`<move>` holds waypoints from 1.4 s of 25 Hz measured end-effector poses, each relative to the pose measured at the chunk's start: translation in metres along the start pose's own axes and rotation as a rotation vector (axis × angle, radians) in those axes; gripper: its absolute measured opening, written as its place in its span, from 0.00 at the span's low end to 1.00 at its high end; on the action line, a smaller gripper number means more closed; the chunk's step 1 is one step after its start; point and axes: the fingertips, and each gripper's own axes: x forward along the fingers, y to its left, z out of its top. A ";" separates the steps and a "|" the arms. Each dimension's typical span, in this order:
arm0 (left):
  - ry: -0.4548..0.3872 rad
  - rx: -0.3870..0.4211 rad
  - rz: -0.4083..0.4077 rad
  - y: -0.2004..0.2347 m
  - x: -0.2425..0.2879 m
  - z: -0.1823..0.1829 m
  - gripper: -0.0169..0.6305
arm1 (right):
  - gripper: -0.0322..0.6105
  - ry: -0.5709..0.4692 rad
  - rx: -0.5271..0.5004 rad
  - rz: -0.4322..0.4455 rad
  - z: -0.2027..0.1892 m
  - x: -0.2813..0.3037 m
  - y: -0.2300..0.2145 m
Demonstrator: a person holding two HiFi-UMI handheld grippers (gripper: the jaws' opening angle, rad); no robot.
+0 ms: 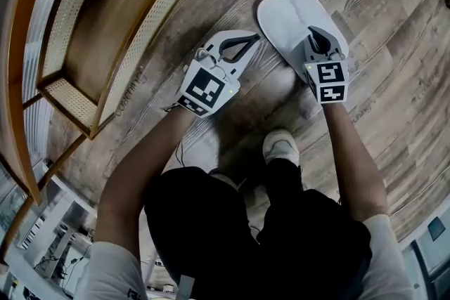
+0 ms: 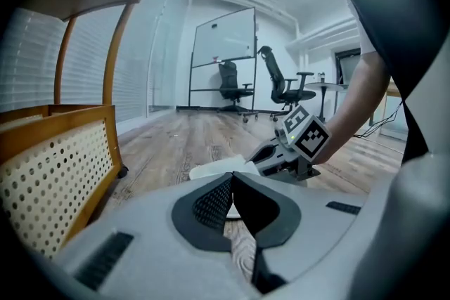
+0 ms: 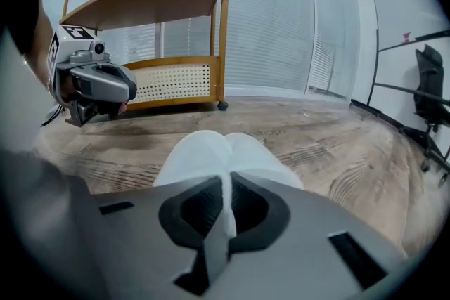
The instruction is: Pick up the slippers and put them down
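Note:
Two white slippers (image 1: 292, 14) lie side by side, low at the wooden floor; whether they rest on it I cannot tell. My right gripper (image 1: 318, 46) is shut on their near end. In the right gripper view, white slipper material (image 3: 211, 151) is pinched between the jaws of the right gripper (image 3: 227, 186). To the left of the slippers, my left gripper (image 1: 252, 38) points toward them with its tips together and nothing held. In the left gripper view, the tips of the left gripper (image 2: 232, 175) meet, with a slipper (image 2: 214, 168) and the right gripper (image 2: 292, 151) beyond.
A wooden shelf cart with cane panels (image 1: 105, 31) stands at the left, also in the right gripper view (image 3: 169, 24). The person's white shoe (image 1: 281, 145) is just behind the grippers. Office chairs (image 2: 281, 88) and a whiteboard (image 2: 225, 38) stand far off.

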 end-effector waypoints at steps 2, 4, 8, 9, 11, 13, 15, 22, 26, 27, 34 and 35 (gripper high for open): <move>0.011 -0.002 -0.005 -0.002 -0.002 -0.006 0.05 | 0.08 0.011 0.015 0.007 -0.009 0.006 0.001; 0.020 -0.003 -0.010 -0.005 -0.005 -0.011 0.05 | 0.08 0.006 0.029 0.006 -0.013 0.008 0.002; 0.026 -0.006 -0.008 -0.006 -0.014 -0.015 0.05 | 0.15 0.002 0.078 0.012 -0.012 0.006 0.003; 0.024 -0.007 -0.006 -0.006 -0.016 -0.013 0.05 | 0.22 0.011 0.091 0.011 -0.012 0.003 0.002; 0.017 -0.011 0.000 -0.003 -0.022 -0.006 0.05 | 0.27 0.033 0.110 0.005 -0.014 -0.006 -0.002; 0.005 -0.002 0.004 0.000 -0.030 0.007 0.05 | 0.28 0.055 0.125 -0.006 -0.015 -0.019 -0.007; -0.008 0.020 0.020 0.008 -0.041 0.027 0.05 | 0.28 0.057 0.143 -0.012 -0.008 -0.031 -0.013; -0.116 0.000 0.086 0.039 -0.097 0.129 0.05 | 0.27 0.063 0.158 0.087 0.062 -0.076 -0.008; -0.144 0.004 0.098 0.038 -0.114 0.165 0.05 | 0.26 0.120 0.182 0.130 0.069 -0.077 -0.009; -0.141 0.011 0.098 0.036 -0.116 0.169 0.05 | 0.26 0.127 0.183 0.128 0.069 -0.078 -0.010; -0.158 -0.035 0.134 0.022 -0.139 0.193 0.05 | 0.14 -0.048 0.137 0.134 0.150 -0.123 0.000; -0.168 -0.053 0.145 0.020 -0.146 0.201 0.05 | 0.13 -0.079 0.126 0.149 0.169 -0.134 0.004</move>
